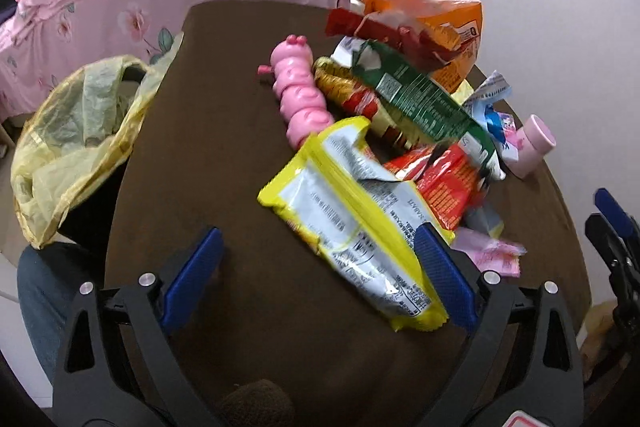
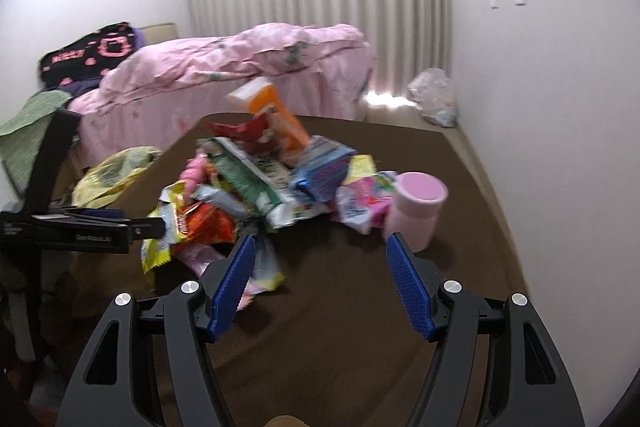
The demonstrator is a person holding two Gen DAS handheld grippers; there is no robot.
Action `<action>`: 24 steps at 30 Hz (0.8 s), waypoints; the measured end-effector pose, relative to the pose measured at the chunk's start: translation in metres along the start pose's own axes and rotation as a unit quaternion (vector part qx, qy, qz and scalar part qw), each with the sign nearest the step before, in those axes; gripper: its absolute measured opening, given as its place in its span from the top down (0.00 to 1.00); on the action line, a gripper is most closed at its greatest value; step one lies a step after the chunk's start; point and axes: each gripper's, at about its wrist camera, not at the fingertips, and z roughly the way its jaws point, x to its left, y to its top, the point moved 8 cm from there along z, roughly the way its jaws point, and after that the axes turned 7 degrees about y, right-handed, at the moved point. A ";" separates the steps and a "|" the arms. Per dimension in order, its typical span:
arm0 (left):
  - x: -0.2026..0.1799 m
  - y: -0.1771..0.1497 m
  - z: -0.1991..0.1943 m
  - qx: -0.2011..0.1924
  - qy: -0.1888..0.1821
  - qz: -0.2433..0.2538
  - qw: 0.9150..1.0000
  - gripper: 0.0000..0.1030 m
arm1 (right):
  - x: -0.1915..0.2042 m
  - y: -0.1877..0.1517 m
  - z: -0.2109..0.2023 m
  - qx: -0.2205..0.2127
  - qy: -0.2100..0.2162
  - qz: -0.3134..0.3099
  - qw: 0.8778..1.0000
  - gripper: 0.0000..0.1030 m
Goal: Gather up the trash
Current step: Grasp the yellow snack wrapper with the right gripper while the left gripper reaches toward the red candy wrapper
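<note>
A pile of empty snack wrappers lies on a dark brown table (image 1: pixel 224 163). Nearest is a yellow and silver wrapper (image 1: pixel 352 219), with a green wrapper (image 1: pixel 420 99), red wrappers (image 1: pixel 448 187) and an orange bag (image 1: pixel 432 11) behind. My left gripper (image 1: pixel 320 239) is open, its right finger over the yellow wrapper's edge, holding nothing. My right gripper (image 2: pixel 320 247) is open and empty, just short of the pile (image 2: pixel 260 183). A yellow plastic trash bag (image 1: pixel 76 135) hangs open at the table's left edge; it also shows in the right wrist view (image 2: pixel 116 171).
A pink caterpillar toy (image 1: pixel 300 91) lies beside the wrappers. A pink cup-like jar (image 1: pixel 532 147) stands at the pile's right, close to my right gripper's right finger (image 2: pixel 416 215). A bed with pink bedding (image 2: pixel 240 67) is behind the table. A plastic bag (image 2: pixel 434 95) lies on the floor.
</note>
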 end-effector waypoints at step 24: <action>0.081 0.019 -0.077 -0.111 0.014 -0.082 0.990 0.21 | 0.115 0.015 0.071 0.059 0.139 -0.111 0.982 0.38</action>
